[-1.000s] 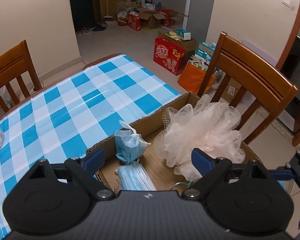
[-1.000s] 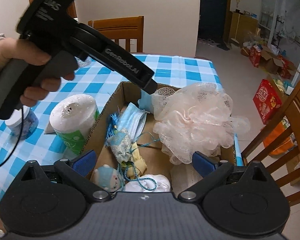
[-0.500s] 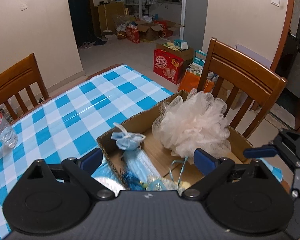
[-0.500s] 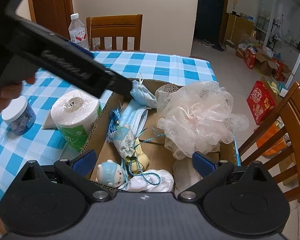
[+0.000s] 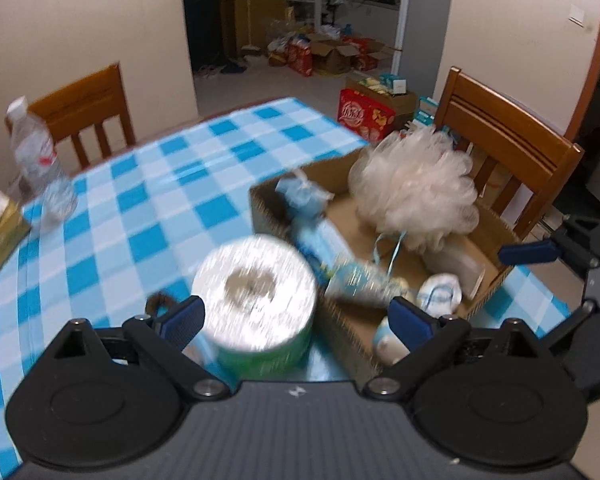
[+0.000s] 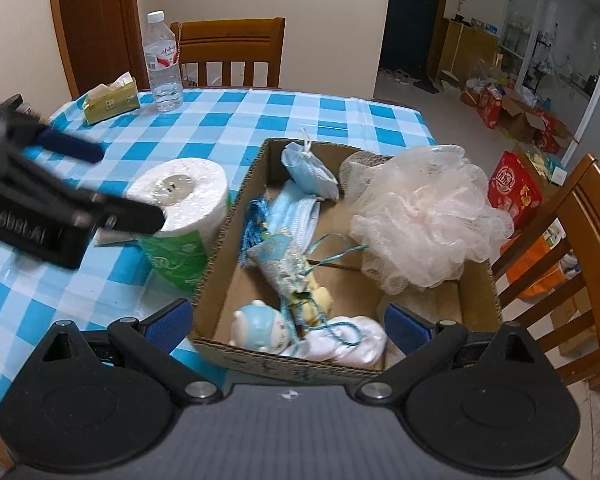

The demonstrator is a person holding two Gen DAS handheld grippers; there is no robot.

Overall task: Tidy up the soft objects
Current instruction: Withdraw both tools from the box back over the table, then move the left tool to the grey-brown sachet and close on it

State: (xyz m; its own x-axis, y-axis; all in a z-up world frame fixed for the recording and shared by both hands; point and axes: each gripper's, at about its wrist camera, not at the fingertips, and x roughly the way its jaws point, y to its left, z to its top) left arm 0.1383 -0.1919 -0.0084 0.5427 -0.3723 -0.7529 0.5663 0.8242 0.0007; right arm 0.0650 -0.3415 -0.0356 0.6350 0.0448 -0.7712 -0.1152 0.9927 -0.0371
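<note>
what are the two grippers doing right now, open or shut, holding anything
Left gripper: open, empty, above the white toilet paper roll.
Right gripper: open, empty, over the brown cardboard box.

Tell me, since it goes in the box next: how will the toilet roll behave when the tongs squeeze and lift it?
The toilet roll looks light for its bulk, being wound paper. It will probably dent under the left tongs, so a firm squeeze should hold. It stands on end beside the box; tipped over, it would likely roll.
</note>
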